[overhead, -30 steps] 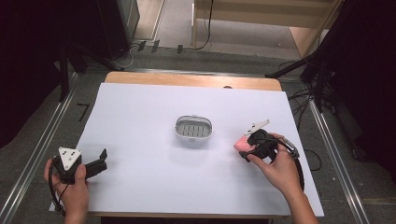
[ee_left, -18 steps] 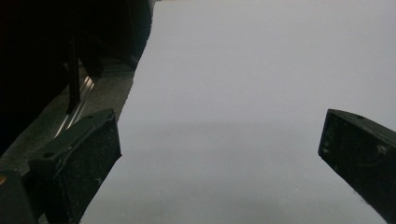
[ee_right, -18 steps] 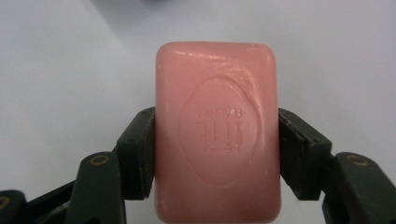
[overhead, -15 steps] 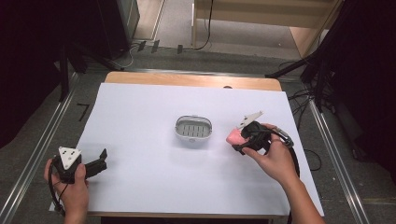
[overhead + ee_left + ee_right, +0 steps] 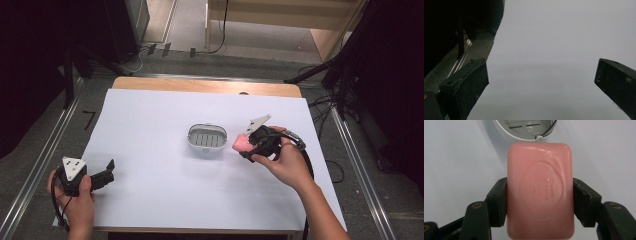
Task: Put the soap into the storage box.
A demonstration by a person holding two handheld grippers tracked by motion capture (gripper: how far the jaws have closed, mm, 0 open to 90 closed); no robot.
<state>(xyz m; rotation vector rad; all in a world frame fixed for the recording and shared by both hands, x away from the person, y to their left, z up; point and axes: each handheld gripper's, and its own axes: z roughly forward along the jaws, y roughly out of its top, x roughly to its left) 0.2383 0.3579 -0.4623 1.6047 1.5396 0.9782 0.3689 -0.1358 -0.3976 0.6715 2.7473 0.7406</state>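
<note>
High view: right gripper [image 5: 248,146] is carrying pink soap [image 5: 240,144] just beside the soap dish [image 5: 206,139]; left gripper [image 5: 102,176] is idling at the table's [image 5: 150,115] near-left corner. Left gripper view: jaws are standing apart, nothing between. Right gripper view: jaws are clamping the soap's sides. Transport step; next is likely lowering it over the dish and releasing.

Bright, even overhead light; dark surroundings; soft, slightly blurry close-ups.
</note>
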